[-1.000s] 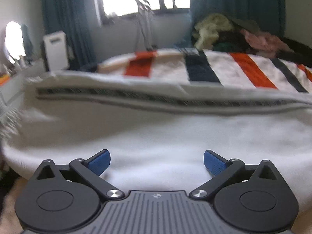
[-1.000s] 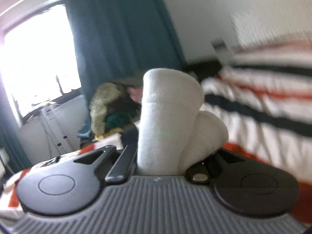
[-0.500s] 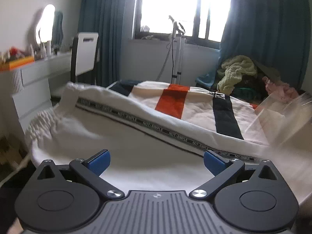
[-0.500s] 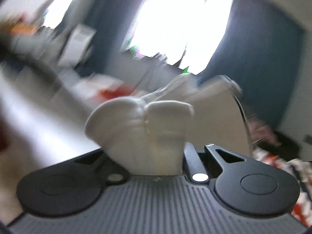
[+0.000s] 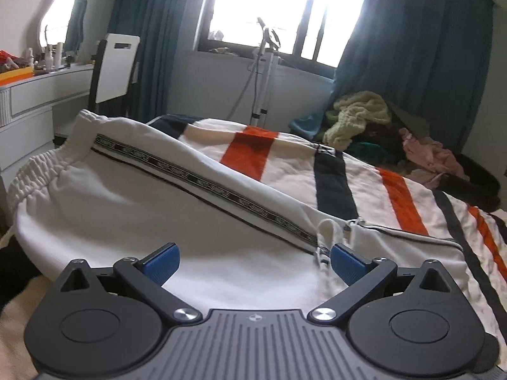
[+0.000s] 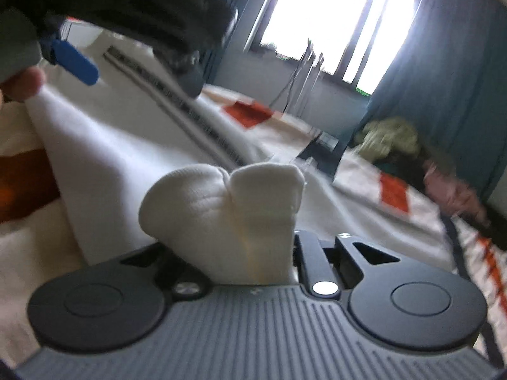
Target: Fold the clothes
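White sweatpants (image 5: pixel 133 209) with a black lettered side stripe (image 5: pixel 202 183) lie across the striped bed; their elastic waistband (image 5: pixel 35 171) is at the left. My left gripper (image 5: pixel 253 261) is open just above the white fabric, blue fingertips (image 5: pixel 161 259) apart. My right gripper (image 6: pixel 253 221) is shut on a bunched white cuff end of the sweatpants (image 6: pixel 228 202), its fingers hidden by the cloth. The sweatpants (image 6: pixel 126 145) spread behind it. The left gripper (image 6: pixel 76 60) shows at the upper left of the right wrist view.
The bedspread (image 5: pixel 332 171) has orange and navy stripes. A heap of clothes (image 5: pixel 364 120) lies at the far right by blue curtains. A white dresser (image 5: pixel 38 95) and a chair (image 5: pixel 114 66) stand at the left. A stand (image 5: pixel 266 72) is under the window.
My right gripper has swung left across the bed with the cuff, down near the left gripper. The left view has tilted up and pulled back; the pant leg end now lies near its right fingertip.
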A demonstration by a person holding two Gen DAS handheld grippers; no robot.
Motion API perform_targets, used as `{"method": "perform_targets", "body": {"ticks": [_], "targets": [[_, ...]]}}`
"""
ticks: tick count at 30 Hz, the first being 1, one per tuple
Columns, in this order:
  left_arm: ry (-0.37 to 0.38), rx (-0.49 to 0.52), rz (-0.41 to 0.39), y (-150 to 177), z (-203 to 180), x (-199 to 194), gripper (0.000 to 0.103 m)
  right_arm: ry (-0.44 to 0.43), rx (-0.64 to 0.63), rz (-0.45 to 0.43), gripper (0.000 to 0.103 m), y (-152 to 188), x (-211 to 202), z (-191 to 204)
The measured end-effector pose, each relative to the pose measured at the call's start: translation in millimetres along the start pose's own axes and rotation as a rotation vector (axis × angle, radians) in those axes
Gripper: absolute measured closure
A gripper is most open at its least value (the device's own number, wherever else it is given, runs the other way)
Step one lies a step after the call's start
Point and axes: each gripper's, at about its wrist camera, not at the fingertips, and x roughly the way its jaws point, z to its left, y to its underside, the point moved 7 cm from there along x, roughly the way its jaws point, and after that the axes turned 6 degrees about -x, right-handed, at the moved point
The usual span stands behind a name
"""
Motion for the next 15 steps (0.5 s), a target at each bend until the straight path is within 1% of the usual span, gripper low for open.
{"method": "perform_targets", "body": {"ticks": [1, 2, 4, 6, 7, 8, 12, 14, 15], "targets": [[0.013, 0.002, 0.006, 1.7, -2.1, -0.6, 0.002, -0.036, 0.039, 0.019, 0.070, 0.7, -4.5, -0.7], [0.027, 0.005, 0.009, 2.8, -4.3, -1.5, 0.002, -0.072, 0.079, 0.037, 0.064, 1.2, -9.0, -1.4], [0.042, 0.019, 0.013, 5.0, -8.0, -3.9, 0.002, -0.144, 0.158, 0.075, 0.032, 2.0, -18.5, -2.7], [0.048, 0.030, 0.030, 8.1, -10.0, -6.1, 0.002, -0.215, 0.236, 0.112, 0.018, 2.3, -28.4, -3.9], [0.053, 0.034, 0.043, 10.2, -10.6, -7.4, 0.002, -0.251, 0.276, 0.131, 0.018, 2.3, -33.5, -4.5], [0.065, 0.037, 0.059, 13.1, -11.1, -9.5, 0.002, -0.256, 0.307, 0.135, 0.018, 2.3, -42.1, -9.9], [0.104, 0.077, 0.087, 26.9, -24.2, -16.0, 0.002, -0.168, 0.404, 0.102, 0.018, 2.9, -88.4, -47.7], [0.121, 0.099, 0.099, 33.8, -31.6, -18.6, 0.005, -0.094, 0.455, 0.092, 0.018, 8.7, -101.8, -68.8], [0.129, 0.110, 0.104, 37.3, -35.3, -19.9, 0.007, -0.043, 0.482, 0.097, 0.018, 13.6, -105.0, -79.5]]}}
